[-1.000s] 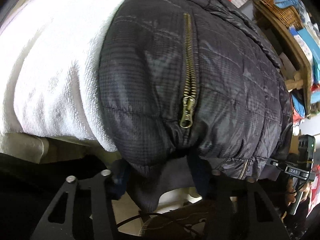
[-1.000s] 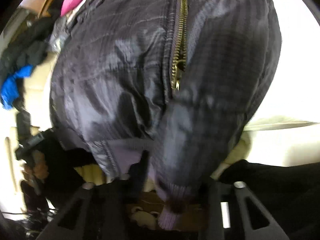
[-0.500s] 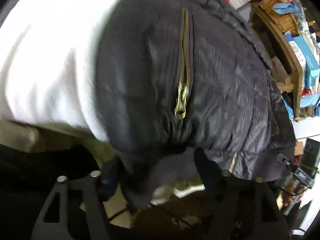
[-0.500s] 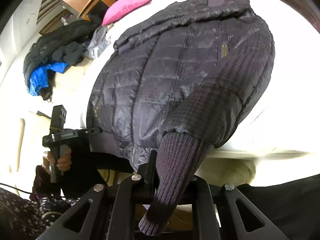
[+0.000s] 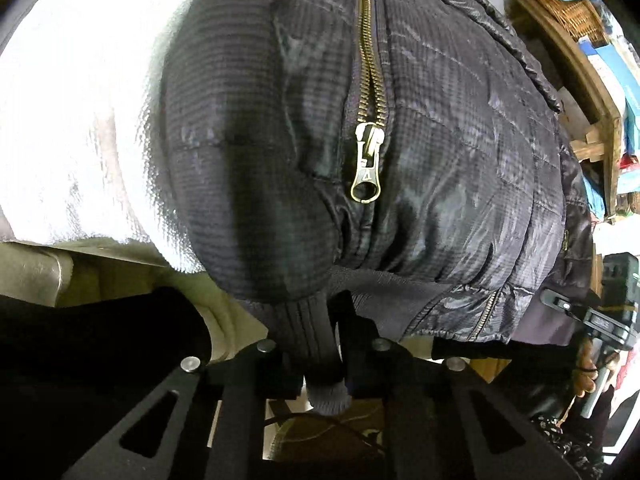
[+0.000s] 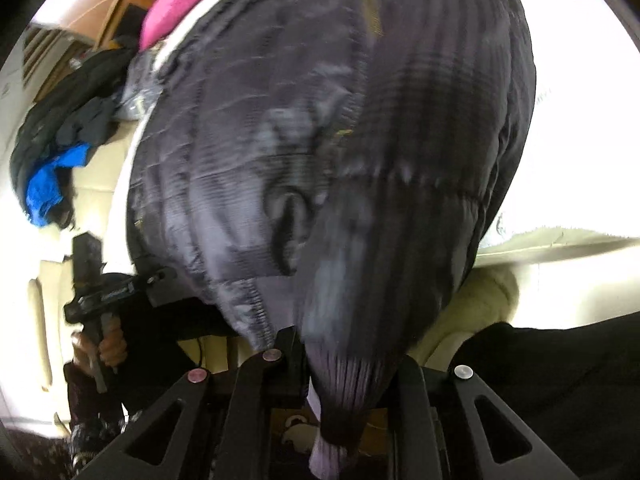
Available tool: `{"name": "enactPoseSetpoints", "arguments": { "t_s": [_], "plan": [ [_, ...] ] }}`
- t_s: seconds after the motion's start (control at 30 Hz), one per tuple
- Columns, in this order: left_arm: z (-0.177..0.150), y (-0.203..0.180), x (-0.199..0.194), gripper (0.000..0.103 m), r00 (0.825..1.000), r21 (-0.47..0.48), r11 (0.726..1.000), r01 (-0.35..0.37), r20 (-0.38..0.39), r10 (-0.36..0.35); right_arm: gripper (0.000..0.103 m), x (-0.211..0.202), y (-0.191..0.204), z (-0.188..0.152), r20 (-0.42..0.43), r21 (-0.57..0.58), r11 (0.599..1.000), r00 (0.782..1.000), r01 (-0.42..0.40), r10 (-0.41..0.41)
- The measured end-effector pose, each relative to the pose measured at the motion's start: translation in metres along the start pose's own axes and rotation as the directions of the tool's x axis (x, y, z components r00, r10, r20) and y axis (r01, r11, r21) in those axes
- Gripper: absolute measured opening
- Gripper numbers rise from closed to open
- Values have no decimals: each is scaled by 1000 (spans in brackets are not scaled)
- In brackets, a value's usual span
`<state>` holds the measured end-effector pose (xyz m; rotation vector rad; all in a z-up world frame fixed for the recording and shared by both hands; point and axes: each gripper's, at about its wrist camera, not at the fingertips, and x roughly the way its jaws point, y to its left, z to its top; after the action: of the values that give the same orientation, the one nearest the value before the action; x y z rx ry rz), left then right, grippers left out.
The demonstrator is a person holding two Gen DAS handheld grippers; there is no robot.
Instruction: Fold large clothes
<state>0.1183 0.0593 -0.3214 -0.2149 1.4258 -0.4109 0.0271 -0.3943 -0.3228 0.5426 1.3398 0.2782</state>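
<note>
- We see the dark quilted jacket (image 5: 420, 152) spread over a white bed cover (image 5: 80, 100), its hem hanging toward us over the bed's edge.
- Our left gripper (image 5: 320, 356) pinches one ribbed cuff (image 5: 316, 344) of a sleeve between its two fingers.
- A brass zipper (image 5: 370, 120) runs down the sleeve above that cuff, its pull hanging loose.
- Our right gripper (image 6: 344, 364) is pressed onto the other cuff (image 6: 340, 392), which droops between its fingers; this view is blurred.
- A pink pillow (image 6: 180, 8) lies beyond the jacket's collar.
- A heap of dark and blue clothes (image 6: 56, 152) sits off to the left.
</note>
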Motion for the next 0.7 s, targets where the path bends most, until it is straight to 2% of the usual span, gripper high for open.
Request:
{"name": "enactPoseSetpoints", "arguments": {
  "t_s": [0.07, 0.17, 0.2, 0.27, 0.3, 0.4, 0.53, 0.7],
  "plan": [
    [0, 7, -5, 16, 1000, -10, 1000, 6, -7, -6, 24, 7, -11, 2, -17, 39, 999, 1000, -7, 8],
    [5, 18, 0, 31, 999, -64, 998, 19, -43, -22, 26, 16, -19, 4, -43, 64, 998, 999, -12, 15],
    [6, 21, 0, 31, 999, -81, 996, 25, -44, -29, 26, 15, -18, 3, -33, 47, 999, 999, -16, 17],
    [6, 23, -3, 30, 999, -72, 997, 35, -29, -37, 21, 7, -15, 0, -15, 20, 1000, 1000, -16, 16],
    [6, 21, -4, 22, 999, -56, 998, 31, -14, -32, 15, 2, -13, -1, -5, 8, 1000, 1000, -16, 16],
    [0, 19, -18, 13, 1000, 6, 1000, 16, 24, -17, 13, -12, -2, -9, 31, -58, 998, 1000, 7, -5],
    [-5, 10, -31, 9, 998, 43, 999, 16, 53, -18, 12, -38, 12, -17, 80, -123, 992, 997, -10, 20],
    [-13, 2, -64, 8, 992, 84, 994, 68, 104, -77, 11, -59, 22, -19, 128, -162, 987, 991, -17, 38]
  ]
}}
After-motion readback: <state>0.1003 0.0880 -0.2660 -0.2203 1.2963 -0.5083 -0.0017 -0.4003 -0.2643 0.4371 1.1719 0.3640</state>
